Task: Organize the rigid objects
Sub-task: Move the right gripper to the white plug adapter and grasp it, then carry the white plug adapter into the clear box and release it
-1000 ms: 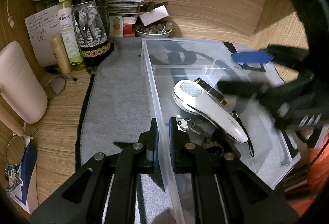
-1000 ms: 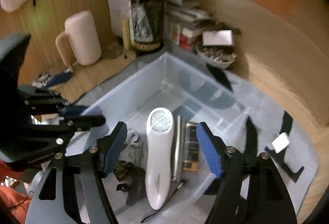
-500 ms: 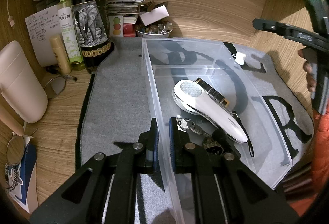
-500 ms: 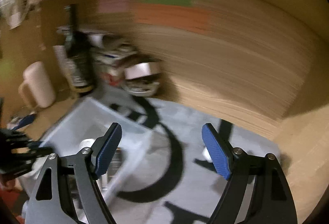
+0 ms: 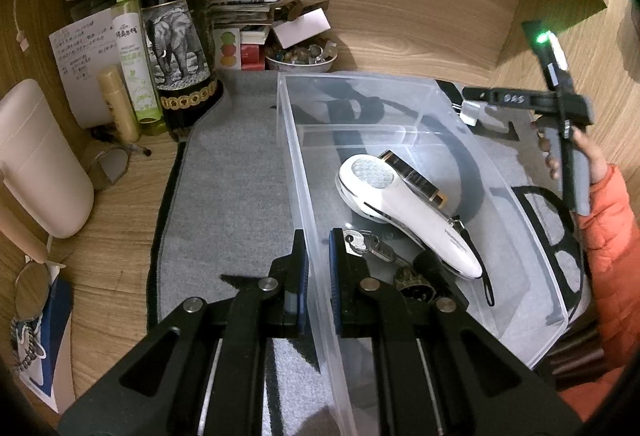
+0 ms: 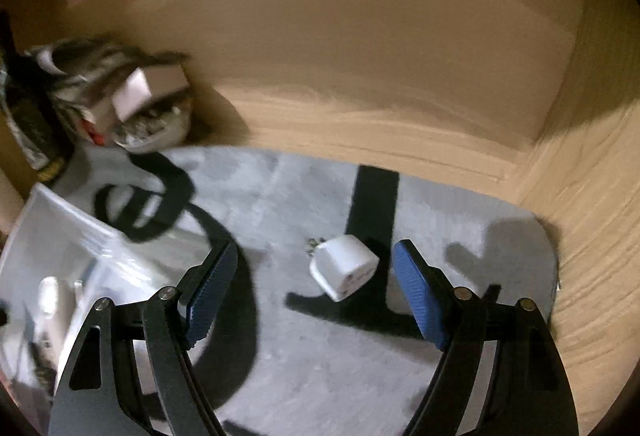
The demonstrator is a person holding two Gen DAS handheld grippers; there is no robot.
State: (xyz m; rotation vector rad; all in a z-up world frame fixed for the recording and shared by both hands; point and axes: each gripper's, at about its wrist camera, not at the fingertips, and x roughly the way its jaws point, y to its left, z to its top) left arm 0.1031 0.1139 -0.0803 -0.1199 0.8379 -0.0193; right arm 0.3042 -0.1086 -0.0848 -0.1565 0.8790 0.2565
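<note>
A clear plastic bin (image 5: pixel 304 196) sits on a grey mat. In it lie a white handheld device (image 5: pixel 404 212), a dark flat case with a gold edge (image 5: pixel 416 178), keys (image 5: pixel 368 244) and a small dark trinket (image 5: pixel 414 282). My left gripper (image 5: pixel 317 248) is shut on the bin's near left wall. My right gripper (image 6: pixel 314 270) is open, low over the mat, with a white plug adapter (image 6: pixel 344 270) between its fingers, untouched. The right gripper also shows in the left wrist view (image 5: pixel 520 102), beyond the bin's far right corner.
A wine bottle (image 5: pixel 176 36), a spray bottle (image 5: pixel 132 48), a small tube (image 5: pixel 118 104), papers and a bowl of trinkets (image 5: pixel 300 56) stand at the back left. A beige jug (image 5: pixel 36 160) is at far left. Wooden walls close in behind and on the right (image 6: pixel 580 196).
My right gripper has left the space over the bin, swung right and dropped over the mat around the white adapter. My left gripper has stayed shut on the bin wall.
</note>
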